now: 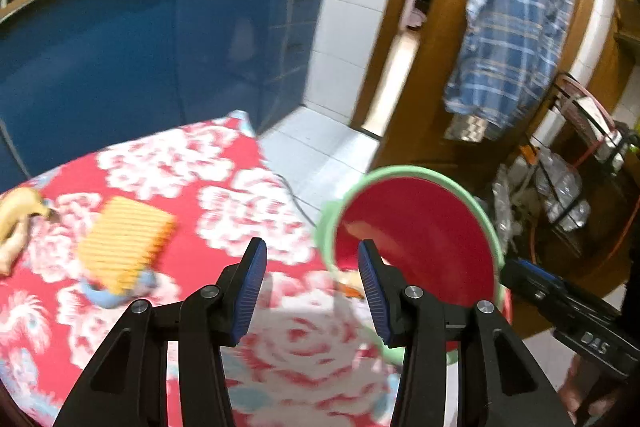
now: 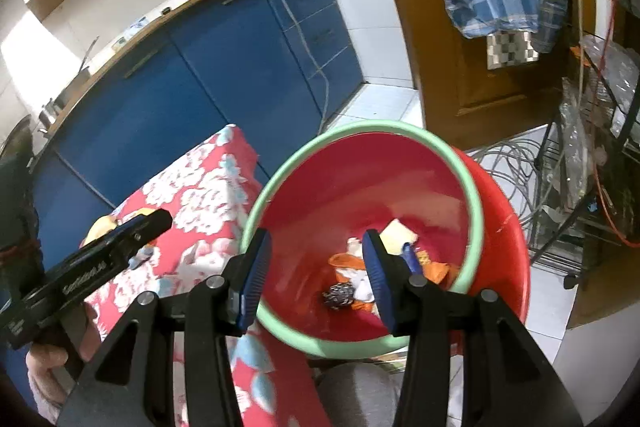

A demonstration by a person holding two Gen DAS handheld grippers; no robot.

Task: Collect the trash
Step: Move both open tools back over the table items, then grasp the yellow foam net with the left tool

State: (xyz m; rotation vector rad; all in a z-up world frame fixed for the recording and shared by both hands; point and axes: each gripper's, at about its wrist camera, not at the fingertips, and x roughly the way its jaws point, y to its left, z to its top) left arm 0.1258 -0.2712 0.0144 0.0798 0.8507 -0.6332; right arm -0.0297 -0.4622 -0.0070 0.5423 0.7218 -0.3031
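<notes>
— much left? both claws look spread and empty.
— some wrappers [image 2: 352,267] already lie in the red bucket [image 2: 440,163]; a yellow packet [image 1: 124,243] and banana peel [image 1: 20,215] wait on the tabletop [image 1: 248,187].

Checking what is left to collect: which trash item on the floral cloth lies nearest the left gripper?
The yellow-orange ridged wrapper, just ahead-left of the open left gripper. The banana peel lies farther off at the cloth's left edge.

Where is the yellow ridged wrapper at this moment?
In the left wrist view, the yellow ridged wrapper lies on the floral tablecloth, left of the open left claw, between the banana peel and the red bucket.
</notes>
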